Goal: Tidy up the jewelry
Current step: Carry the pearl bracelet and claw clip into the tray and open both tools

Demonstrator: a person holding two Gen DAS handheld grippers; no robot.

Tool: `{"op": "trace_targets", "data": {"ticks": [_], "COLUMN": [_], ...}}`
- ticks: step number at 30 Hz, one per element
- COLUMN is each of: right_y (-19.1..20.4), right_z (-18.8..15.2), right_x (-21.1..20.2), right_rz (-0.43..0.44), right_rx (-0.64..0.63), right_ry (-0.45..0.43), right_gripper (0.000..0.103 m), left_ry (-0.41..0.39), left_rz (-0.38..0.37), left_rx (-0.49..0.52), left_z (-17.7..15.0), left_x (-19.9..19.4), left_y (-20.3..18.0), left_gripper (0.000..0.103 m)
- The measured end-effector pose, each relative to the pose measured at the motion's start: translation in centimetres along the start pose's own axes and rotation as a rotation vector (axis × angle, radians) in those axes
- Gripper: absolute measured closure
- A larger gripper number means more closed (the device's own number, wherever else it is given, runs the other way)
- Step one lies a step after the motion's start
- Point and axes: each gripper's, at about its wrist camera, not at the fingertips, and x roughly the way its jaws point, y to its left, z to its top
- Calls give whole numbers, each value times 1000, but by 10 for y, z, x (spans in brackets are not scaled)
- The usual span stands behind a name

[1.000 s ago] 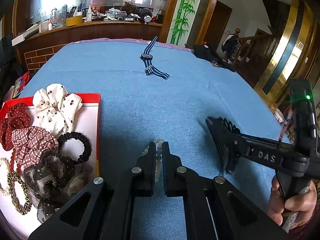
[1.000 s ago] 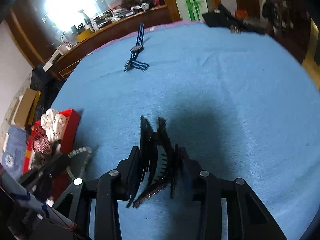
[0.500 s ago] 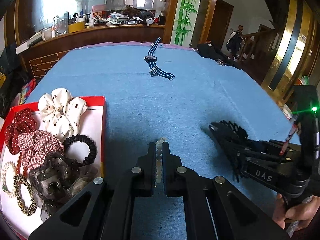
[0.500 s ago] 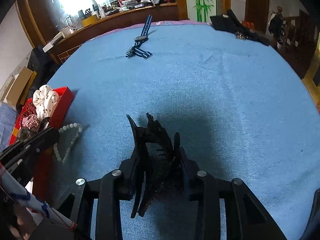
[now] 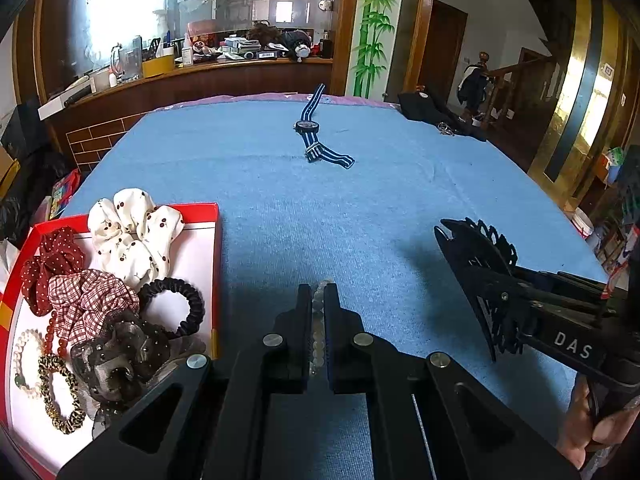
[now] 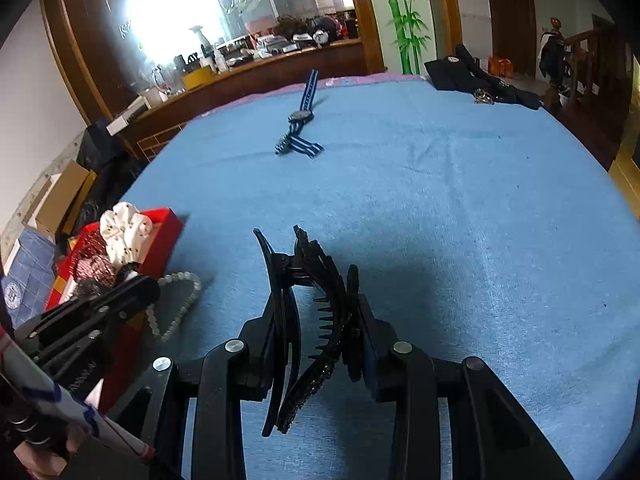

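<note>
My left gripper (image 5: 318,294) is shut on a pale bead bracelet (image 5: 319,320), held above the blue cloth just right of the red tray (image 5: 217,240). The bracelet hangs from it in the right wrist view (image 6: 176,304). My right gripper (image 6: 316,312) is shut on a black hair claw clip (image 6: 308,320), also held above the cloth; it shows at the right of the left wrist view (image 5: 480,276). The tray holds scrunchies (image 5: 132,236), a black hair tie (image 5: 172,308) and bead bracelets (image 5: 28,364). A blue striped watch (image 5: 316,136) lies far ahead.
The blue cloth (image 5: 360,208) covers a round table. A black bag with keys (image 5: 436,114) lies at the far right edge. A wooden counter with clutter (image 5: 200,68) stands behind the table. Boxes (image 6: 60,200) sit on the floor at the left.
Both grippers have lifted and tilted up with their loads. The bracelet has come off the cloth and now hangs from my left gripper; the tray looks slightly nearer.
</note>
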Motion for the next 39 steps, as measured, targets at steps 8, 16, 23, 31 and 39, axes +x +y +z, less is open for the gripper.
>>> {"op": "trace_targets", "data": {"ticks": [8,16,23,31,39], "right_y": [4,40,110,192,235], "right_z": [-4,-9,-16,-36,-50], "right_x": [-14,-24,-34,-22,15], "right_rz": [56,108,214,316,307], "right_rx": [49,10,-129,-301,-395], "right_ry": [-25,-36,-23,27,80], "right_gripper": [66,66,66,66,65], "left_ry": [-41,-112,-136,-101,-52], "left_rz": [-28,-15,77,198,240], "left_rx": [-30,-77,-141,-242,-311], "left_z": [2,-5,-26,-63,-87], "left_x": [-23,-80,-123,-137,-119], "left_y": [4,33,93,164,197], "left_gripper": [98,98,98,98,98]}}
